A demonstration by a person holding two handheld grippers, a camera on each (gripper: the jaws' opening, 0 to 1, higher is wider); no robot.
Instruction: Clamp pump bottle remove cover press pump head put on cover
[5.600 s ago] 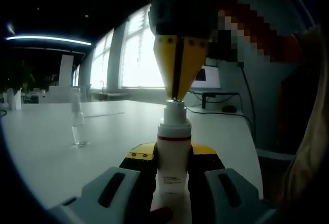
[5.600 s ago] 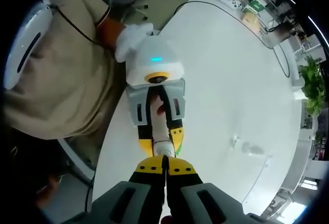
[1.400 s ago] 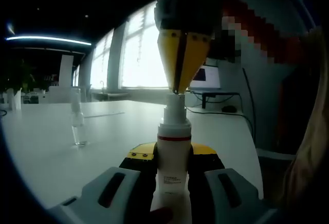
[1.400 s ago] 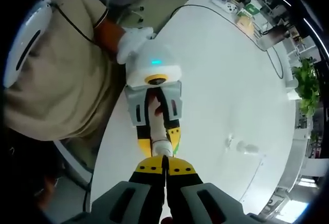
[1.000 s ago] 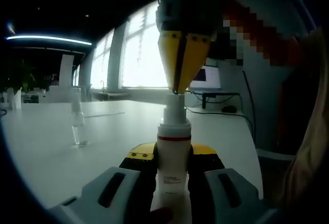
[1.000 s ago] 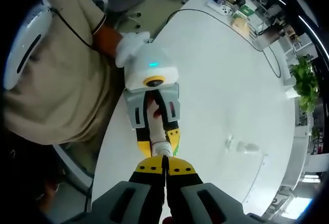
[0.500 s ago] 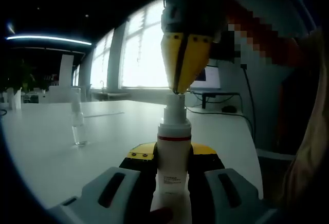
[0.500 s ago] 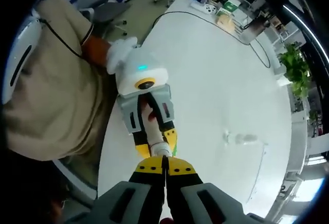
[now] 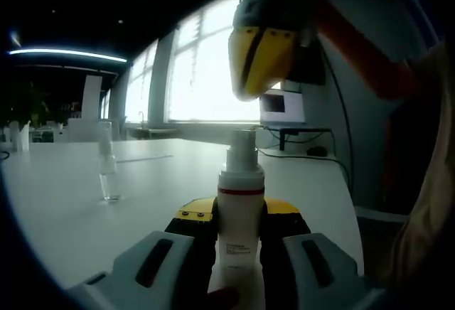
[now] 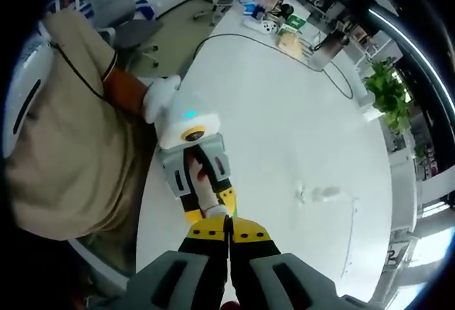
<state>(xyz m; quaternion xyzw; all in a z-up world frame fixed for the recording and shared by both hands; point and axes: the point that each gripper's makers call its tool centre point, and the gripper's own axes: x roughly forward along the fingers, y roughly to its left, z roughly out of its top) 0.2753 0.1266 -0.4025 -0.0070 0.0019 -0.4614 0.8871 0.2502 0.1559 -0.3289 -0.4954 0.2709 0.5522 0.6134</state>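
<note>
The left gripper has yellow fingertips, grey jaw housings and a white rounded body with a small cyan light. Beside it, the person wears a beige short-sleeved shirt and what looks like a white glove.

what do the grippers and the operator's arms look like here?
Both grippers: grey bodies with black slots, yellow-and-black jaw tips. Left gripper has a white housing with a lit teal dot. Right gripper tapers to yellow jaws. Person wears a beige top, orange sleeve, white glove.
</note>
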